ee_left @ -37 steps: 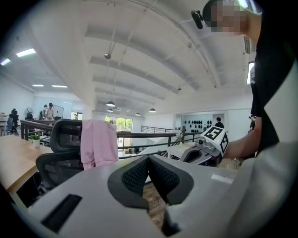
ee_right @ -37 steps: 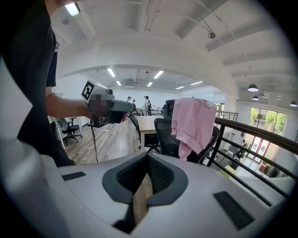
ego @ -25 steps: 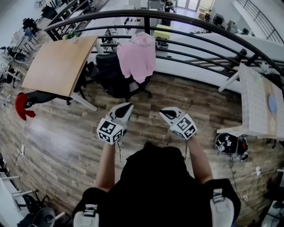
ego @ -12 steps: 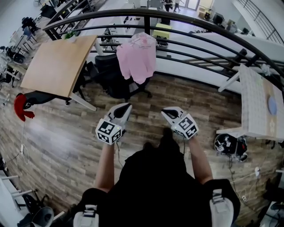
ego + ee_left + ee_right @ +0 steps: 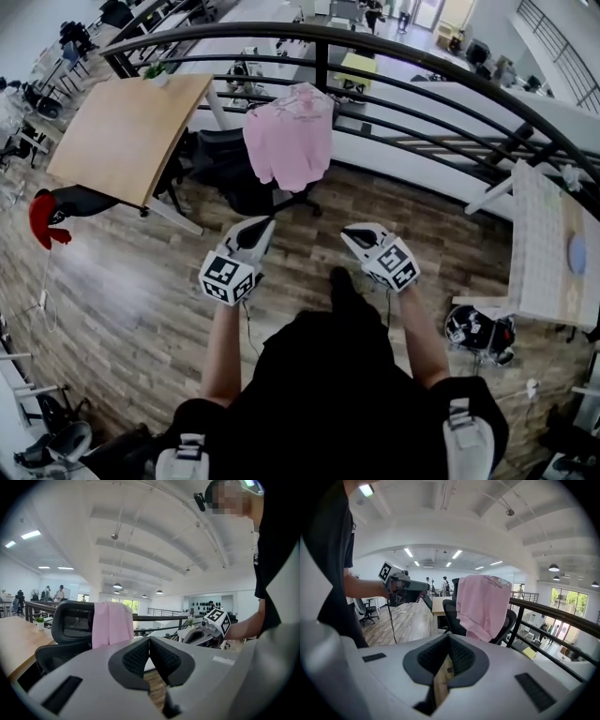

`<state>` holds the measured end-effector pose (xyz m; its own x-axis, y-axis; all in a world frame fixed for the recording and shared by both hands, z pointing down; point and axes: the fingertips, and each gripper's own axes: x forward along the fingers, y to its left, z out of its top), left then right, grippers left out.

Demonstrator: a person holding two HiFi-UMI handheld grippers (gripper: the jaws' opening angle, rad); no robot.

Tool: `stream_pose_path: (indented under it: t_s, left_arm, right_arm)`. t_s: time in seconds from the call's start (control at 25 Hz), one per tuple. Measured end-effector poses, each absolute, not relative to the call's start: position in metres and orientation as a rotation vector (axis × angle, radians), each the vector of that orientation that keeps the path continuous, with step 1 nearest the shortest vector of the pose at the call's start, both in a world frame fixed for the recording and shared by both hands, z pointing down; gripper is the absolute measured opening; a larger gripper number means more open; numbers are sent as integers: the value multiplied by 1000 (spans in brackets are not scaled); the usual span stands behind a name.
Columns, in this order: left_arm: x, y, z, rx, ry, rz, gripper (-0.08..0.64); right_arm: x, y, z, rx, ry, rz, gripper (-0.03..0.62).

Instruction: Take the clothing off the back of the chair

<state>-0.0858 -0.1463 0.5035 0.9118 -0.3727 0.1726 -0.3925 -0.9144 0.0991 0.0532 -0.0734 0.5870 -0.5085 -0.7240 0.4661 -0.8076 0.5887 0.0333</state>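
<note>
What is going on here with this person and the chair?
A person holds a tool in each hand. The left tool and the right tool are both shut and empty, and they point toward a black office chair beside the railing. A pink garment hangs over the chair's back. Neither tool touches it, so the garment is not yet taken off.

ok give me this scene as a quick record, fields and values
clothing: pink garment, draped over the chair back
chair: black office chair, beside the wooden table, before the railing
left tool: shut, empty, short of the chair
right tool: shut, empty, short of the chair
task: garment not yet touched
</note>
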Motion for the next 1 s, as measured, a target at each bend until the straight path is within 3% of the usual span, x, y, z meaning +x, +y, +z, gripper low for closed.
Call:
stream_pose_path:
  t_s: [1.0]
  left_arm:
    - [-56,-214,499,2804,-974,224,3]
  right_arm:
    - [112,-189,572,945,-2532,183,0]
